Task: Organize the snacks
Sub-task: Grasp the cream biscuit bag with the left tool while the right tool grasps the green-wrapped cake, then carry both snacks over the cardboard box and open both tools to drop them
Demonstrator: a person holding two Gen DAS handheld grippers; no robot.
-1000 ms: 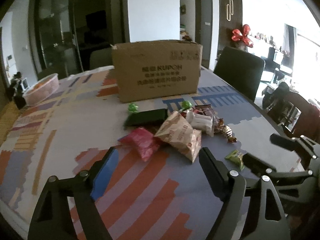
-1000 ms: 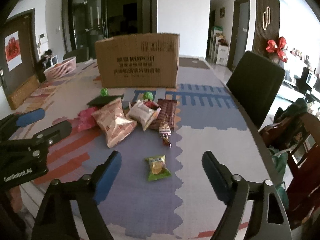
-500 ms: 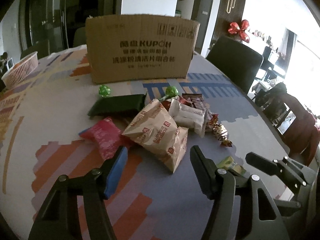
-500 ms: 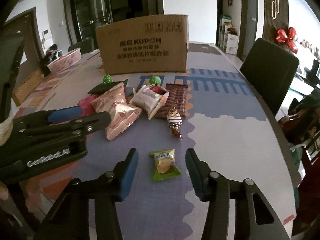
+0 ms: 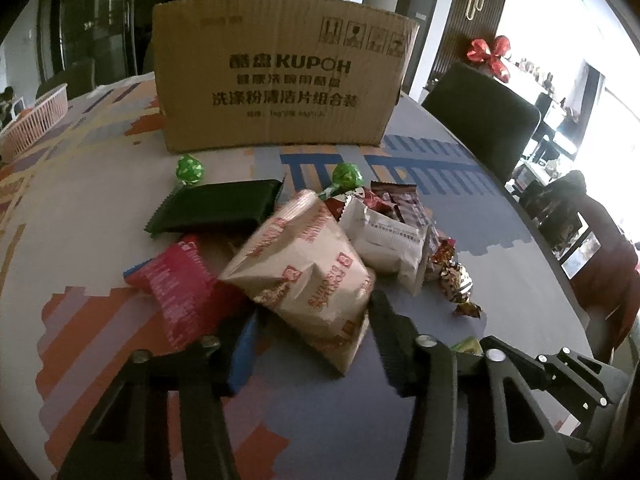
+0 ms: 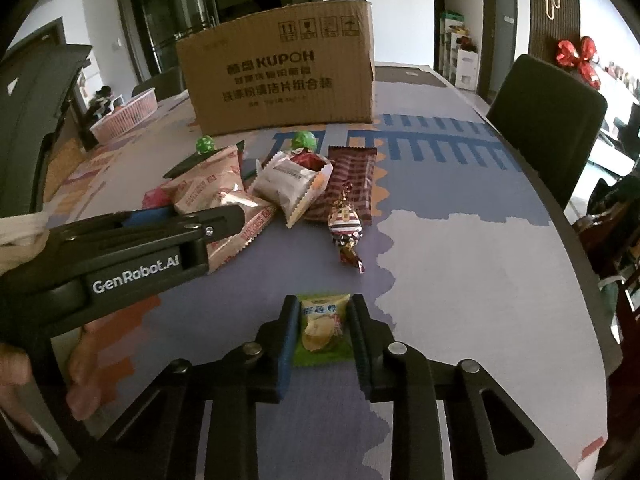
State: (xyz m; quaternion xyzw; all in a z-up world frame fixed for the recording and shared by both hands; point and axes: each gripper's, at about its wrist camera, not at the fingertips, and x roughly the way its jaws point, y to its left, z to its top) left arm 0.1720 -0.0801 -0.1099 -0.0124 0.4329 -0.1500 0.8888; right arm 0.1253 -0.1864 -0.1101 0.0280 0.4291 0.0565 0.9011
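**A:** What do you have on the left wrist view?

**B:** My left gripper (image 5: 310,334) has just been closing, and its jaws now sit on either side of the near corner of the beige biscuit bag (image 5: 308,276). I cannot tell whether the pads press it yet. Just left of the blue pad lies a red packet (image 5: 180,286). Beyond the bag, a dark green packet (image 5: 218,206) and a white packet (image 5: 390,240); to the right of my right finger, a foil-wrapped candy (image 5: 454,278). Two green lollipops (image 5: 190,168) lie farther ahead, and the cardboard box (image 5: 280,80) stands upright behind everything on the patterned table (image 5: 80,208).

**A:** And the right wrist view?

**B:** My right gripper (image 6: 323,330) has also just been closing. Both pads now touch the sides of the small green candy packet (image 6: 322,330), which lies flat on the table. Straight ahead is a striped wrapped candy (image 6: 346,226), then a brown striped packet (image 6: 354,182). The left gripper comes in from my left, at the biscuit bag. A pink basket (image 6: 128,114) sits far off left.
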